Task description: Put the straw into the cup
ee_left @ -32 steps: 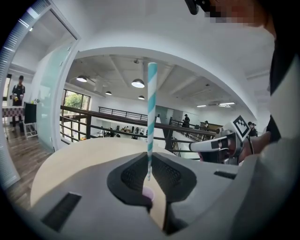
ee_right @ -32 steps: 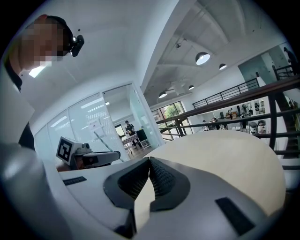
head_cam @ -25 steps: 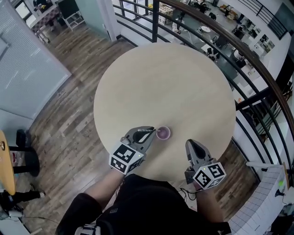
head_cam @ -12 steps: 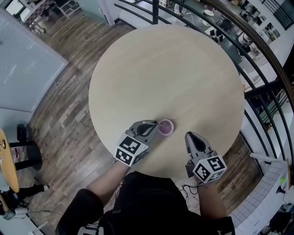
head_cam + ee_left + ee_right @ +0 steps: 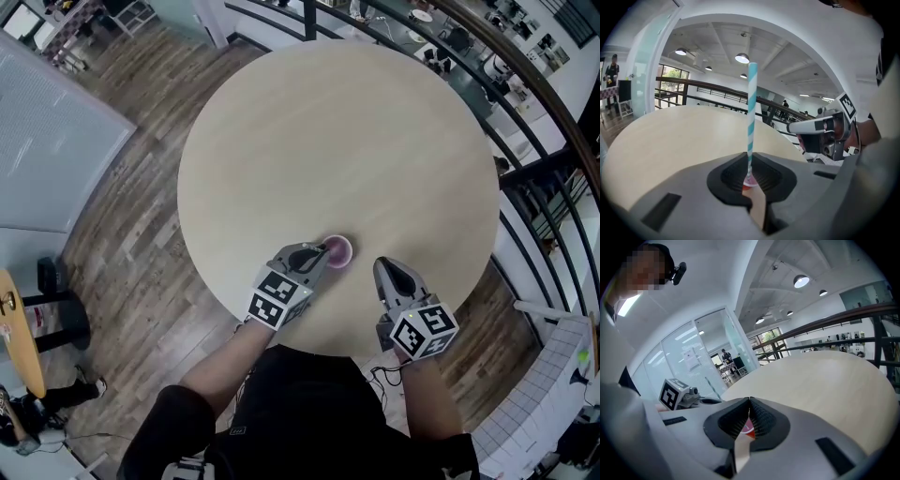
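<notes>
**Straw** (image 5: 752, 112): a slim paper tube, matt, with teal and white spiral stripes. It stands close to upright. It is clenched low on its length between the dark ribbed pads of the left tongs (image 5: 751, 158), and most of the tube rises free above the tips. Its lower end runs down behind the tips towards a pink-red patch, which is the cup (image 5: 337, 250). Whether the end sits inside the rim cannot be told.

**Cup:** small, round, open-topped and pink, mauve inside in the head view. It rests on the desk (image 5: 337, 141) close to the near edge. From above, the tips of the left tongs lie at the cup's left rim. Whether they touch it or stop just short is not resolvable.

**Right tongs** (image 5: 749, 401): clenched, tips meeting, nothing gripped. Behind the tips the ribbed pads leave a diamond-shaped opening, and a sliver of the pink cup shows through it. In the head view these tongs lie to the right of the cup and apart from it.

**Both tongs:** smooth pale grey plastic shells with black pad liners. Each carries a cube of black-and-white square markers at the rear.

**Desk:** round, with a pale, smooth, matt wood-grain top.

**Surroundings:** a grey-brown plank floor (image 5: 122, 253) and a dark metal railing (image 5: 536, 171) curving round the far right.
</notes>
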